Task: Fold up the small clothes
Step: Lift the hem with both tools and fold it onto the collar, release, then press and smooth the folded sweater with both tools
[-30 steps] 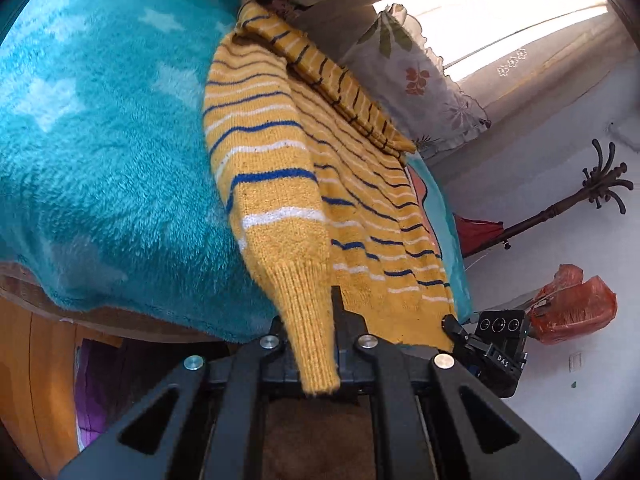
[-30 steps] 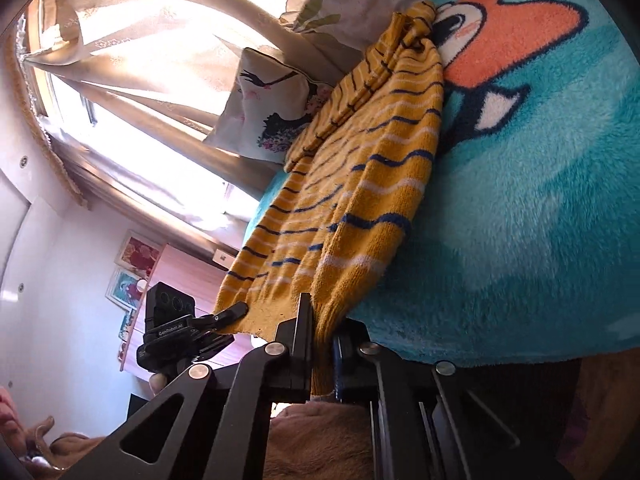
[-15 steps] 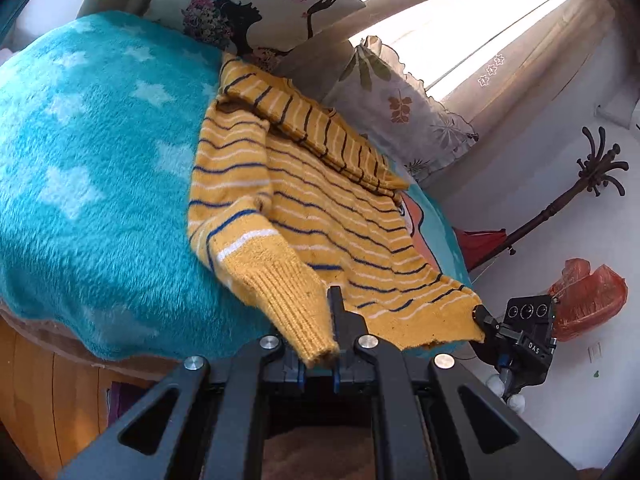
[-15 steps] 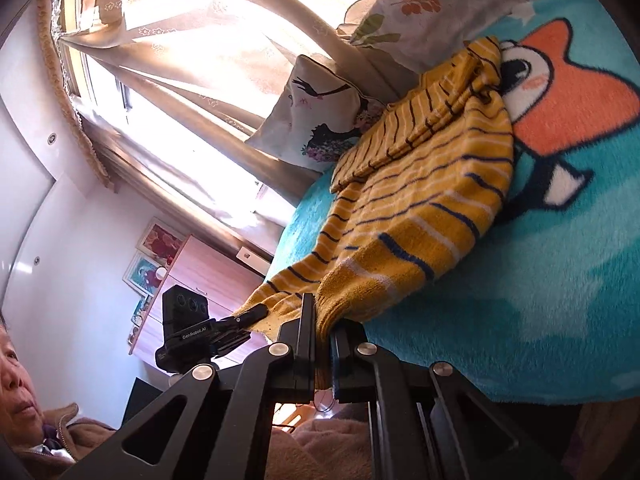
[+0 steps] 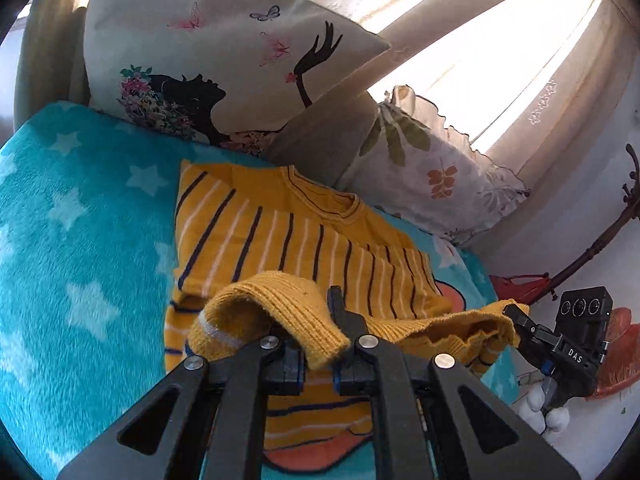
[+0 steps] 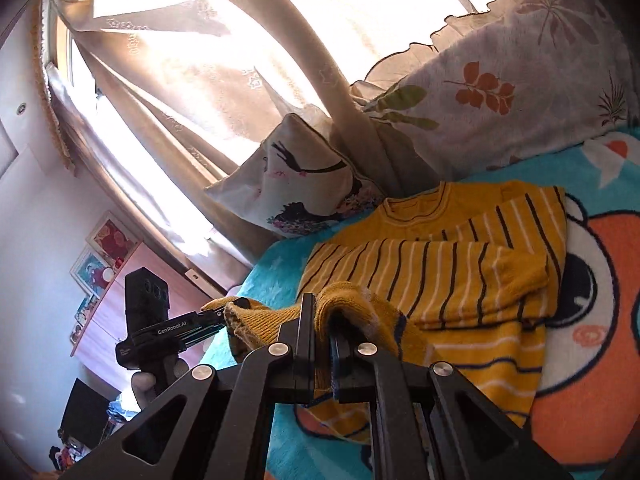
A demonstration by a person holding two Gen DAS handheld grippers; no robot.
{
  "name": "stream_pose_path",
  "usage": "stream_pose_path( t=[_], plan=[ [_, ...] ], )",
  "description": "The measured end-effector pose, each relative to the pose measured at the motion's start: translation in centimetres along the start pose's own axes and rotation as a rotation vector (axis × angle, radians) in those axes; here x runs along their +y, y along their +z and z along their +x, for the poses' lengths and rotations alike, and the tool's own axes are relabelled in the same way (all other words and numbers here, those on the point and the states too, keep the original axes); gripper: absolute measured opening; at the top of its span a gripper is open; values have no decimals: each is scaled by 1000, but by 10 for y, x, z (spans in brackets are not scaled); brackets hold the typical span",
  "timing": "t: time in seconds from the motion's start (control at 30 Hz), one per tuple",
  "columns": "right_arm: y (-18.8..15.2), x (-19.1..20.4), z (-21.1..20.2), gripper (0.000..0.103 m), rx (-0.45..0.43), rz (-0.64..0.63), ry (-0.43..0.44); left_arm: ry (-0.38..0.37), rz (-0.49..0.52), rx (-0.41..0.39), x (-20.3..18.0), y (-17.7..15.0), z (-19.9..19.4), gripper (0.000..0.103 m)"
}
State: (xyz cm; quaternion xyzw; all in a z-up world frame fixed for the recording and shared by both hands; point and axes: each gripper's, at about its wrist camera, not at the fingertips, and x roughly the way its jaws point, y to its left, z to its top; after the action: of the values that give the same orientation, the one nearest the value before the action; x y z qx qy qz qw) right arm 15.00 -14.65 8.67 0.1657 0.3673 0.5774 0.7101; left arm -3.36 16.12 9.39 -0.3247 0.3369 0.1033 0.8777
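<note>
The yellow striped sweater (image 5: 304, 240) lies on the turquoise blanket (image 5: 80, 248), with its collar toward the pillows and its lower part lifted above the rest. Each gripper pinches one corner of the ribbed hem: the left gripper (image 5: 320, 344) is pressed together on the hem corner at the left side of the sweater, and the right gripper (image 6: 322, 332) is pressed together on the corner at the right side. The two corners are held apart and at about the same height, probably so that the hem stays stretched and straight while it is carried over the body of the sweater toward the collar; this would fold the sweater in half. The sleeves appear already laid across the chest of the sweater, which would explain why only the hem is held now, though the fisheye view bends the cloth and the layers are not easy to separate. The hem between the grippers hangs a little slack, just above the striped front. By count there is one sweater, two grippers, and two pillows beyond the collar of the sweater: the pillow with a dark figure (image 5: 208, 60) and the pillow with leaves (image 6: 500, 92). Behind the pillows hangs a pale curtain (image 6: 248, 48), with bright light from the window.
</note>
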Motion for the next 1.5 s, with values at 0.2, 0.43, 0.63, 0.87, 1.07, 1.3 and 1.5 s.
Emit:
stream_pose_path(
  t=[0.2,0.43,0.63,0.87,1.07,1.3,1.5],
  plan=[
    [42,-72,72,7,68,123,-148,36,-84,134,30,39,84,9],
    [55,-119,95,8,68,216,-177,-131,-140,160,46,55,102,26],
    [64,-138,113,8,75,241,-245,-201,-204,134,58,67,89,52],
    [70,-165,116,16,25,396,-170,-157,-173,96,74,60,51,62],
    [74,-187,86,61,-144,567,-90,-41,-90,105,81,33,31,62],
    [71,-159,52,63,-96,420,-124,5,0,153,81,-4,28,66],
    [39,-131,30,63,-1,276,-178,155,165,223,72,-12,36,8]
  ],
)
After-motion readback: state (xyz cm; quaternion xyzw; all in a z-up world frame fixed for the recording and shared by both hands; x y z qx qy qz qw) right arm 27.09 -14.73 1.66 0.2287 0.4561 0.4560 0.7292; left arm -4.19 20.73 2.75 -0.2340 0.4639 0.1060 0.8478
